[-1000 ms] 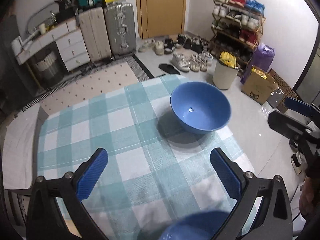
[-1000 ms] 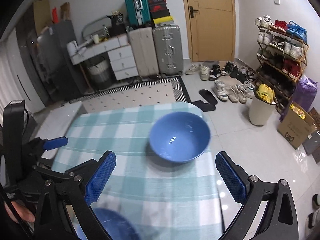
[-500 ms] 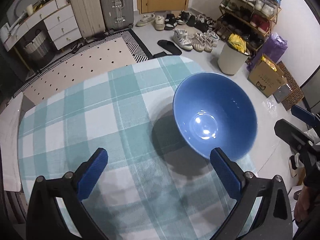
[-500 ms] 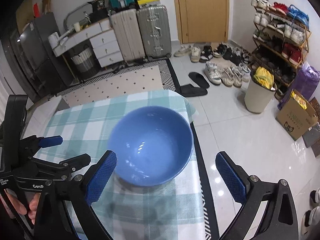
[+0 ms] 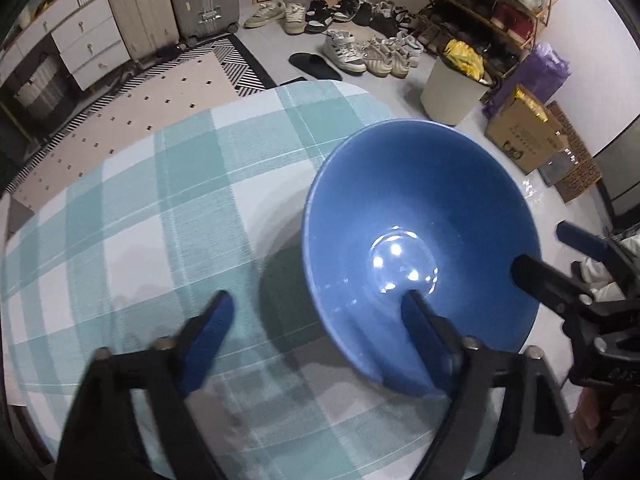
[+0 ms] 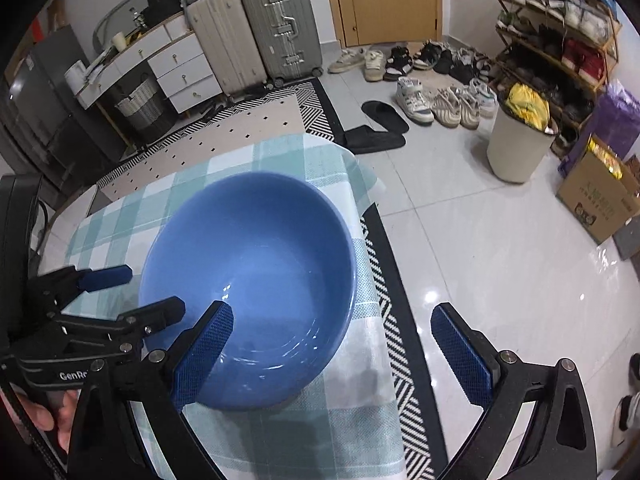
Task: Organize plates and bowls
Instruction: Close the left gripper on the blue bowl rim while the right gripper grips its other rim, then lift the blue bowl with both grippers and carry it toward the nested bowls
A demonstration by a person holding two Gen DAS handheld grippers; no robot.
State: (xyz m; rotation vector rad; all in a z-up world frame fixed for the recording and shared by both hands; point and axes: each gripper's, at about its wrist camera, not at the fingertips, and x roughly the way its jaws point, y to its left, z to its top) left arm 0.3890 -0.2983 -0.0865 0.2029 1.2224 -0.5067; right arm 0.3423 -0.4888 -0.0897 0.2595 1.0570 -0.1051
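Left wrist view: a blue bowl (image 5: 420, 248) sits on the checked-cloth bench (image 5: 168, 200) near its right edge. The left claw (image 5: 316, 320) is closing astride the bowl's near rim, not yet gripping.

Right wrist view: the right claw (image 6: 332, 332) is spread wide astride the bowl's (image 6: 248, 272) right rim, gripping nothing.

Blue bowl (image 5: 420, 240) is seen right of centre on the checked-cloth desk (image 5: 160, 208). Left gripper (image 5: 316, 320) is held at bottom, jaws closing, bowl's near rim straddled: right finger inside, left finger outside. Right gripper (image 5: 560, 256) is seen at right edge.
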